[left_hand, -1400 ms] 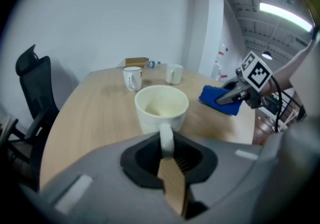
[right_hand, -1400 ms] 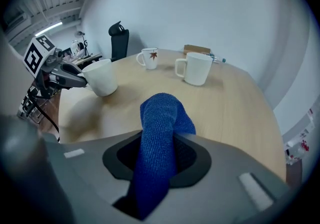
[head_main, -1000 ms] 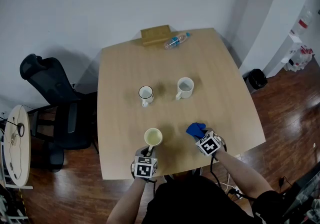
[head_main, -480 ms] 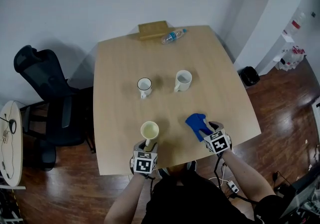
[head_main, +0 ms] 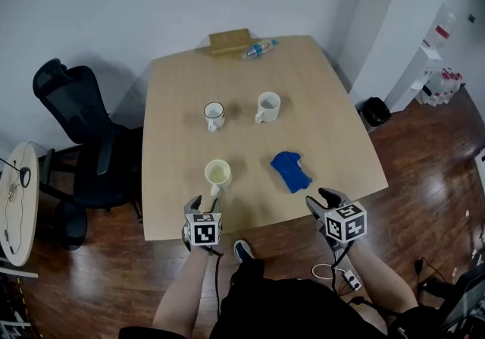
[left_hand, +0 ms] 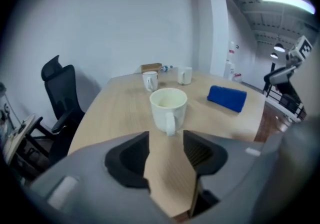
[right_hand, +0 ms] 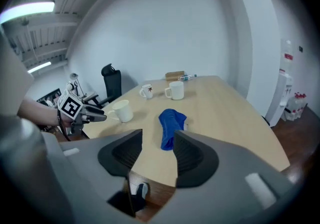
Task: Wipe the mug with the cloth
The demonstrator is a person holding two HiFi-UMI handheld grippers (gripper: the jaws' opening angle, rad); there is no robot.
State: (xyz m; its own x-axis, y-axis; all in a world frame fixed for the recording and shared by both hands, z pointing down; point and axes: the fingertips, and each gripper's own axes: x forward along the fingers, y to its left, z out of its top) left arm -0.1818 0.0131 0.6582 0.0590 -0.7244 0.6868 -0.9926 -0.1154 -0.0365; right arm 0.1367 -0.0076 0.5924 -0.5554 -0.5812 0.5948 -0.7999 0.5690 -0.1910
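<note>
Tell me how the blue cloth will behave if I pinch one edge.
The blue cloth lies in soft folds, so it will probably droop from a pinch. It looks light; pushed, it would likely bunch up on the table rather than slide.

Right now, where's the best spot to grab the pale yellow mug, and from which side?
Probably its handle, from the near table edge. The mug stands upright with the handle pointing straight back at the left gripper, whose jaws have just been opening, with nothing between them; they could close on the handle's two sides.
</note>
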